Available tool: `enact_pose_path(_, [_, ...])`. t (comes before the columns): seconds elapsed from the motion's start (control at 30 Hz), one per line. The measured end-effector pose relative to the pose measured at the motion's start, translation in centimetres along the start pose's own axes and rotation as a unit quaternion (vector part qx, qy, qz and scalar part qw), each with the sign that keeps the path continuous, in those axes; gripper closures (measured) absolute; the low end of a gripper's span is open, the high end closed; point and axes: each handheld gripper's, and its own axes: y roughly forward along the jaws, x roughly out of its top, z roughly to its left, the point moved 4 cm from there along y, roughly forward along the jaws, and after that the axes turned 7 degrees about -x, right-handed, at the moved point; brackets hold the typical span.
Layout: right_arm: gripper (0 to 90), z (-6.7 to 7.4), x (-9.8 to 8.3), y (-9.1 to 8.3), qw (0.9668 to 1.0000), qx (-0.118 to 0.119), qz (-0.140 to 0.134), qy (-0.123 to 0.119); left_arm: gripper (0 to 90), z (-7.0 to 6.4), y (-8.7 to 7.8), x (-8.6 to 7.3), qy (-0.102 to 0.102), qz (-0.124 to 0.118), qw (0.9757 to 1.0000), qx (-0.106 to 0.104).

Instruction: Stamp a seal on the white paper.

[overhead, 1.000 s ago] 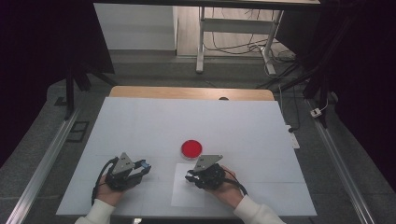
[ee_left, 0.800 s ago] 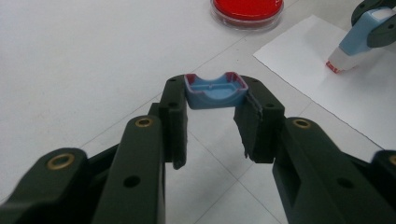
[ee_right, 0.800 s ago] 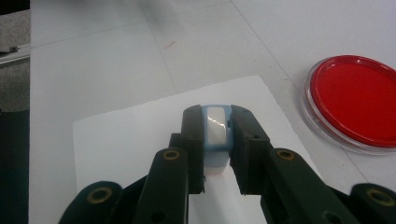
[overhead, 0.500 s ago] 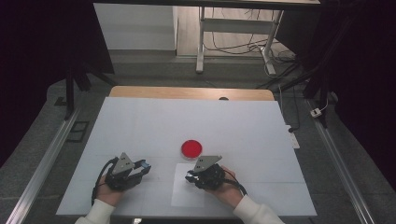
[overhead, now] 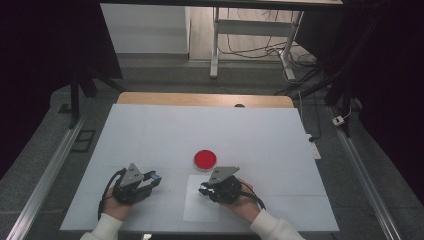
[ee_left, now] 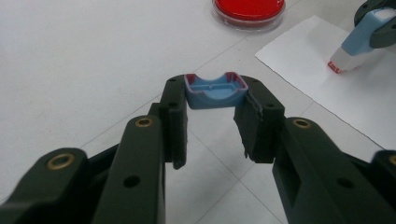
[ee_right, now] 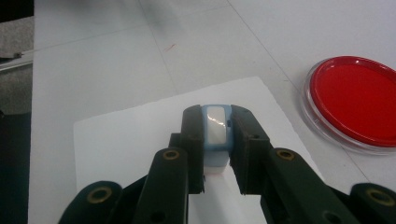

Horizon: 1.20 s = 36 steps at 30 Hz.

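Nothing has moved since the earlier frame. Left claw (ee_left: 215, 116) grasps a light-blue plastic cap (ee_left: 215, 91); right claw (ee_right: 216, 140) clenches the blue stamp body (ee_right: 215, 133) on the white paper sheet (overhead: 200, 204). Stamping underway, I judge; next, re-inking at the red ink dish (overhead: 205, 159), twelve o'clock, on the desk (overhead: 160, 130).

There are two hand-held grippers: the left hand-held gripper (overhead: 153, 179) at the lower left of the high view and the right hand-held gripper (overhead: 204, 190) at lower centre. One blue stamp (ee_right: 215, 133), one blue stamp cap (ee_left: 215, 91), one red ink pad (overhead: 205, 159) and one white sheet of paper (overhead: 200, 210) lie on one bench (overhead: 200, 125).
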Motion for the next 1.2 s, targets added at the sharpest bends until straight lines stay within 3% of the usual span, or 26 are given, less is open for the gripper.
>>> enact_pose_path(0.07, [75.5, 0.0, 0.0, 0.0, 1.0, 0.001, -0.002, 0.004, 64.5, 0.0, 0.0, 0.0, 0.0, 0.0, 1.0, -0.001])
enact_pose_path(0.23, [75.3, 0.1, 0.0, -0.1, 0.9999, -0.007, -0.007, -0.013, 64.5, 0.1, 0.1, 0.0, -0.001, 0.0, 1.0, -0.001])
enact_pose_path(0.6, [75.0, -0.1, 0.1, -0.6, 0.9998, -0.014, -0.016, -0.006, 64.5, 0.1, 0.1, 0.0, -0.001, 0.0, 1.0, -0.001])
enact_pose_path(0.8, [75.0, -1.0, 0.1, -1.3, 0.9983, 0.002, -0.037, 0.045, 64.4, 0.1, 0.1, 0.0, -0.001, 0.0, 1.0, -0.002])
enact_pose_path(1.2, [75.0, -3.0, 0.1, -2.7, 0.993, -0.013, -0.075, 0.09, 64.4, 0.1, 0.1, 0.0, -0.001, 0.0, 1.0, -0.002])
